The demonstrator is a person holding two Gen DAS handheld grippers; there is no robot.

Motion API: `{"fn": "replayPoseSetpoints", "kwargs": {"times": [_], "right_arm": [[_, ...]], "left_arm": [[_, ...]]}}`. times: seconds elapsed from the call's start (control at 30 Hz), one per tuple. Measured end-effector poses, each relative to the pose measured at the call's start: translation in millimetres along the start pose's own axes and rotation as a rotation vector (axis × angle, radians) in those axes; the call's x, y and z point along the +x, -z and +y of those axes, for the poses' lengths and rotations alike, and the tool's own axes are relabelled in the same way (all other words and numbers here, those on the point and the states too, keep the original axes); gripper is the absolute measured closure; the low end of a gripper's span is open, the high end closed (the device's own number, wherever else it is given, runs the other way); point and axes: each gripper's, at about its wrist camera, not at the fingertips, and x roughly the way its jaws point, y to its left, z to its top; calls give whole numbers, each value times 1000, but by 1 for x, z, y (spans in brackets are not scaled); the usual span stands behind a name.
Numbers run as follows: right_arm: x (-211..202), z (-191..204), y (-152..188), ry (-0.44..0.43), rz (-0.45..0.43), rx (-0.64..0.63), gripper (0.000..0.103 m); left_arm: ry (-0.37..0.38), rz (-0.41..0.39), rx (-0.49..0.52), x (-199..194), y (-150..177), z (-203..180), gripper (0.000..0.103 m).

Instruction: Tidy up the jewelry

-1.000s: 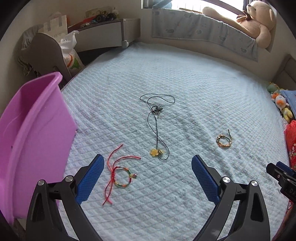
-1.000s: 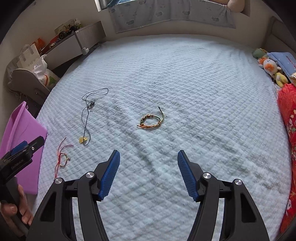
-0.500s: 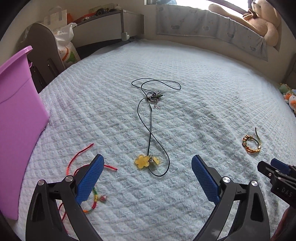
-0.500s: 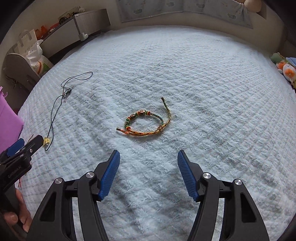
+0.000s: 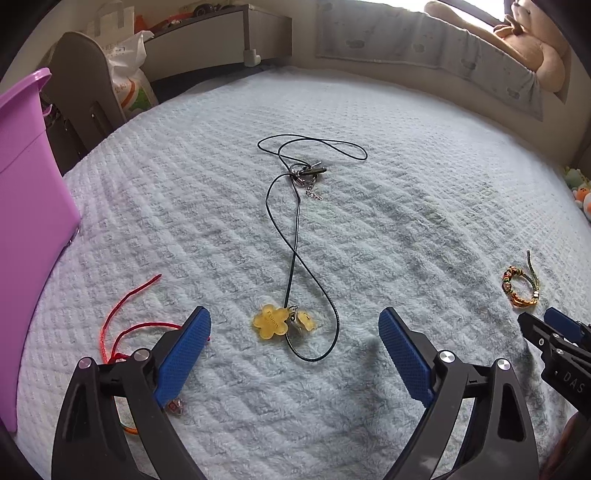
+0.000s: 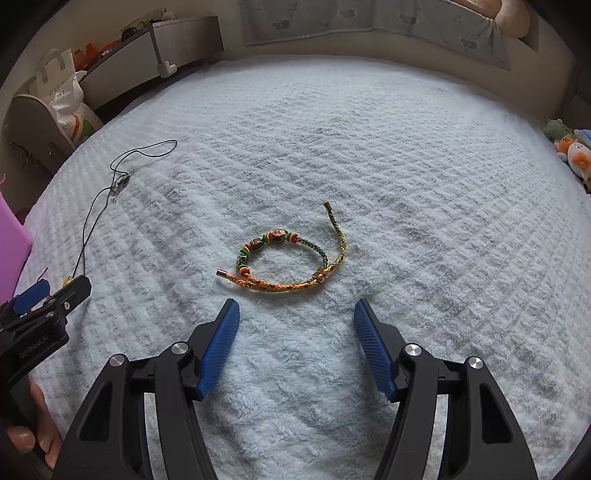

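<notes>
A home bedroom: a wide bed (image 5: 369, 122) under a pale quilted blanket fills the view, a big teddy bear (image 5: 532, 48) lies on the window ledge, small plush toys (image 6: 569, 151) sit at the bed's edge, and a cluttered shelf (image 5: 207, 22) runs along the wall.

Soft window daylight, sharp centre, fisheye-warped edges.
</notes>
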Motion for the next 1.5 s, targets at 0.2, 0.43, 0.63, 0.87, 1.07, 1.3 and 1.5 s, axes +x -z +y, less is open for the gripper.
{"fn": "replayPoseSetpoints", "kwargs": {"times": [0.2, 0.43, 0.63, 0.87, 1.07, 1.3, 1.5], "right_arm": [[8, 2, -6, -5, -6, -6, 41], [12, 4, -7, -5, -13, -9, 41], [14, 5, -10, -9, -19, -19, 41], [15, 4, -9, -9, -23, -22, 41], [16, 4, -9, -10, -23, -23, 41], [16, 4, -9, -12, -23, -22, 41], [16, 4, -9, -14, -23, -22, 41]], "left_arm": [[4, -5, -24, -2, -1, 6, 26], [-4, 11, -40, 2, 0, 11, 36], [3, 8, -18, 0, 0, 6, 52], [4, 12, -32, -4, 0, 7, 62], [7, 13, -35, -7, 1, 9, 70], [18, 12, -53, -10, 1, 12, 70], [22, 8, -73, -11, -1, 15, 54]]}}
